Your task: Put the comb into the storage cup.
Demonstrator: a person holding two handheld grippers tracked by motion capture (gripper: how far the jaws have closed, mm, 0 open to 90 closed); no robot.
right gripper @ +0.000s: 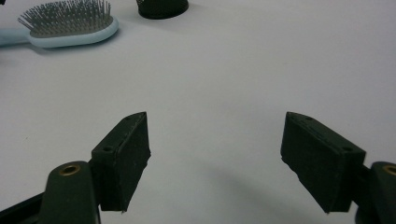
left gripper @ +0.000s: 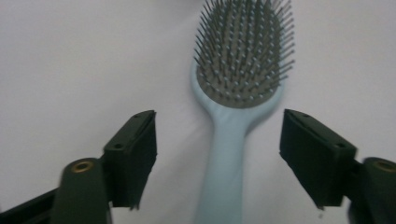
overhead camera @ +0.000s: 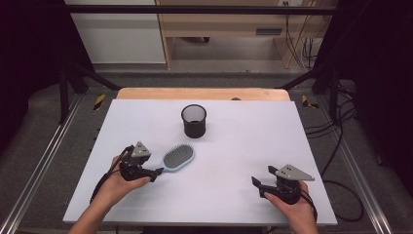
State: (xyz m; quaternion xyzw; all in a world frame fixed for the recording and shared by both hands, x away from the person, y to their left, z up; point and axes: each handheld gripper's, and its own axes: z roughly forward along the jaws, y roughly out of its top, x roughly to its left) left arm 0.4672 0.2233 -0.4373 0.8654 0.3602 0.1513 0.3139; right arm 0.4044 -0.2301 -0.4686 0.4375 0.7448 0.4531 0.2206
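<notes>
A light blue hairbrush (overhead camera: 178,157) with grey bristles lies bristles-up on the white table (overhead camera: 253,141), left of centre. Its handle points toward my left gripper (overhead camera: 157,172). In the left gripper view the brush handle (left gripper: 224,163) runs between the wide-apart jaws of the left gripper (left gripper: 219,122), with a gap on each side, so this gripper is open. A black mesh cup (overhead camera: 194,121) stands upright behind the brush. My right gripper (overhead camera: 263,176) rests low at the front right, open (right gripper: 217,121) with bare table between its jaws. The brush (right gripper: 70,23) and cup (right gripper: 162,6) lie far ahead of it.
A wooden strip (overhead camera: 202,93) borders the table's far edge. Metal frame rails (overhead camera: 34,170) run along both sides, and cables (overhead camera: 341,146) hang off the right. Open white surface spreads between the two grippers and right of the cup.
</notes>
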